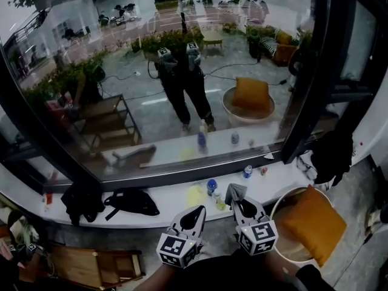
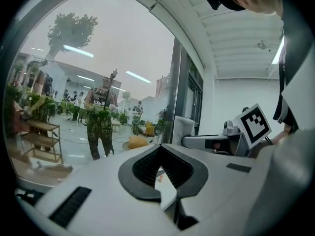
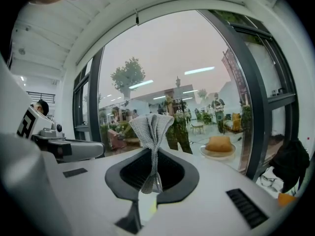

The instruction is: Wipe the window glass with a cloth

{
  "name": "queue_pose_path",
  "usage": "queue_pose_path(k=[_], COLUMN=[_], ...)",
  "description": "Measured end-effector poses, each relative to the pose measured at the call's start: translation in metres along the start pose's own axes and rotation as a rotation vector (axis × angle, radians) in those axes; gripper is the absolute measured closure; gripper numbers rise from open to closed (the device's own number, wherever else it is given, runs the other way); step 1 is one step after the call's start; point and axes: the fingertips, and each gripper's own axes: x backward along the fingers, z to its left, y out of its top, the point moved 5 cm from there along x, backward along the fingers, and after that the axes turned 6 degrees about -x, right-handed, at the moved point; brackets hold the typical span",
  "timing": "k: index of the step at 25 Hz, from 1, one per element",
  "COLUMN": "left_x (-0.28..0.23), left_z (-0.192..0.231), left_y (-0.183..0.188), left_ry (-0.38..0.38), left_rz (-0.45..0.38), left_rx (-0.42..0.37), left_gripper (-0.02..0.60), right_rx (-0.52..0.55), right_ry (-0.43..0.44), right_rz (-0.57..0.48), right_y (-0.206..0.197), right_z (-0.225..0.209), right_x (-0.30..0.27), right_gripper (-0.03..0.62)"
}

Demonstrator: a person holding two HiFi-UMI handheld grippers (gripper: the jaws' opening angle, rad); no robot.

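Note:
The big window glass fills the upper head view and reflects me and both grippers. My right gripper is low and short of the sill, shut on a grey knitted cloth. In the right gripper view the cloth stands up in a fan from the closed jaws of the right gripper, with the glass ahead. Just to its left, my left gripper has its jaws together and holds nothing. The left gripper faces the glass in its own view.
The white sill carries a blue bottle, a yellow rag, a small can, a black bag and dark clothing. A dark frame post bounds the pane at right. A round basket with an orange cushion sits lower right.

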Motion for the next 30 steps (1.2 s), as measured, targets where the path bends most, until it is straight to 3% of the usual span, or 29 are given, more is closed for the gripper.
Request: queue_pose_path(k=[30], left_x=[0.020], left_z=[0.006], left_y=[-0.008], left_ry=[0.045], left_rz=[0.001], left_rx=[0.012], left_gripper=[0.574], right_rx=[0.006], right_ry=[0.068], right_rz=[0.034], right_y=[-0.011], right_z=[0.023], right_x=[-0.003], right_gripper=[0.549])
